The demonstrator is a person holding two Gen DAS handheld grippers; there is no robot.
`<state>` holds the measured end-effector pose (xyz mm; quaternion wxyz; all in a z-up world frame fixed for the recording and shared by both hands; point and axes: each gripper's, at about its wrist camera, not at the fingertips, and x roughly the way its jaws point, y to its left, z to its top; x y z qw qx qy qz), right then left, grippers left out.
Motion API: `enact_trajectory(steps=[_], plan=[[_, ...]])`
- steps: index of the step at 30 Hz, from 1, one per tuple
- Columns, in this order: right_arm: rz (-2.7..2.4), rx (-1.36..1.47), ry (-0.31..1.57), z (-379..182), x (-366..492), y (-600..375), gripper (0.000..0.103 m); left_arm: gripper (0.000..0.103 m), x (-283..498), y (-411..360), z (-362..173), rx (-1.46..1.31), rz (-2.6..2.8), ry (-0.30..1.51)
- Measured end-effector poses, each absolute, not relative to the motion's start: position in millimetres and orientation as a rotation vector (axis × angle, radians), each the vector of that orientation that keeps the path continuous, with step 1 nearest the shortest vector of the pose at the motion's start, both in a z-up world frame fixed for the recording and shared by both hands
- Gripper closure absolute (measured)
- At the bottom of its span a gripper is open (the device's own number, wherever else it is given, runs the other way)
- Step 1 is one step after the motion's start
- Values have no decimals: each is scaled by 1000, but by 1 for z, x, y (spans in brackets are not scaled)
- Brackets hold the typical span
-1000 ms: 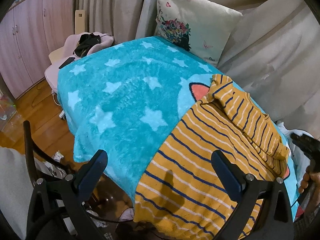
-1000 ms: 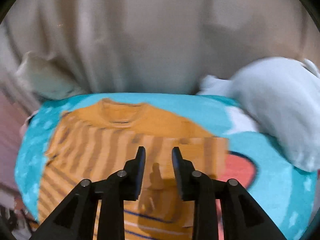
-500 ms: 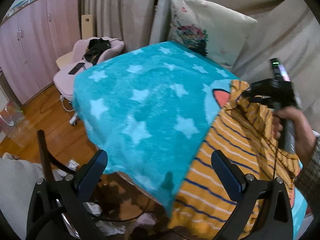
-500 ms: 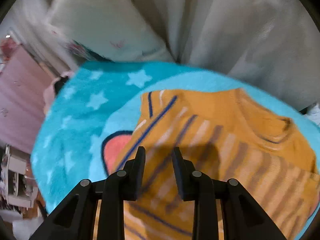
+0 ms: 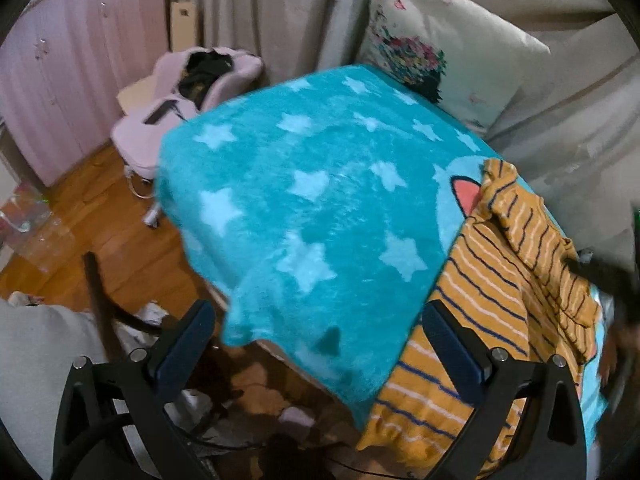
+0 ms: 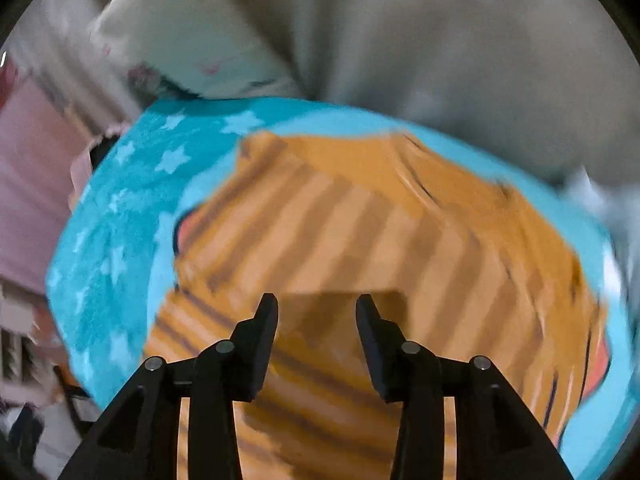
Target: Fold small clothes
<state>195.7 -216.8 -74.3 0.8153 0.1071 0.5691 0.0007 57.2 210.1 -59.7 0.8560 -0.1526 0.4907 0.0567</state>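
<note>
Shirt (image 5: 492,308): orange knit with navy and white stripes, lying on the turquoise star blanket (image 5: 320,208), toward its right side in your left wrist view. One sleeve is folded back over the body, and the hem hangs over the blanket's near edge. Your left gripper (image 5: 320,344) has its jaws spread wide with nothing between them; it hangs above the blanket's near edge, and its right finger overlaps the shirt's striped body in the picture. Your right gripper (image 6: 316,320) points down over the shirt (image 6: 360,248); its jaws have just been opening, stand partly apart, and hold no cloth. That view is motion-blurred. Floral pillow (image 5: 436,44) leans on the curtain behind the blanket.
</note>
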Motion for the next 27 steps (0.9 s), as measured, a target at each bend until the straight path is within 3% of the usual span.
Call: enact_trajectory(steps=[5,10,14,20,27], plan=[[-35,393,1162,-79,94,-279,59,0,80,192,-92,-381,34,1026],[-202,564,1225,-104,-18,-327,59,0,86,167,-110,-345,-44,1081],[-220,669,1242,-112,-73,-346,49,0,79,148,-132,-290,-56,1116],[-12,805,1251,-131,-75,-328,48,0,52,132,-169,-403,-141,1256],[169,791,1296,-136,-65,-292,45,0,23,128,-182,-477,-197,1263]])
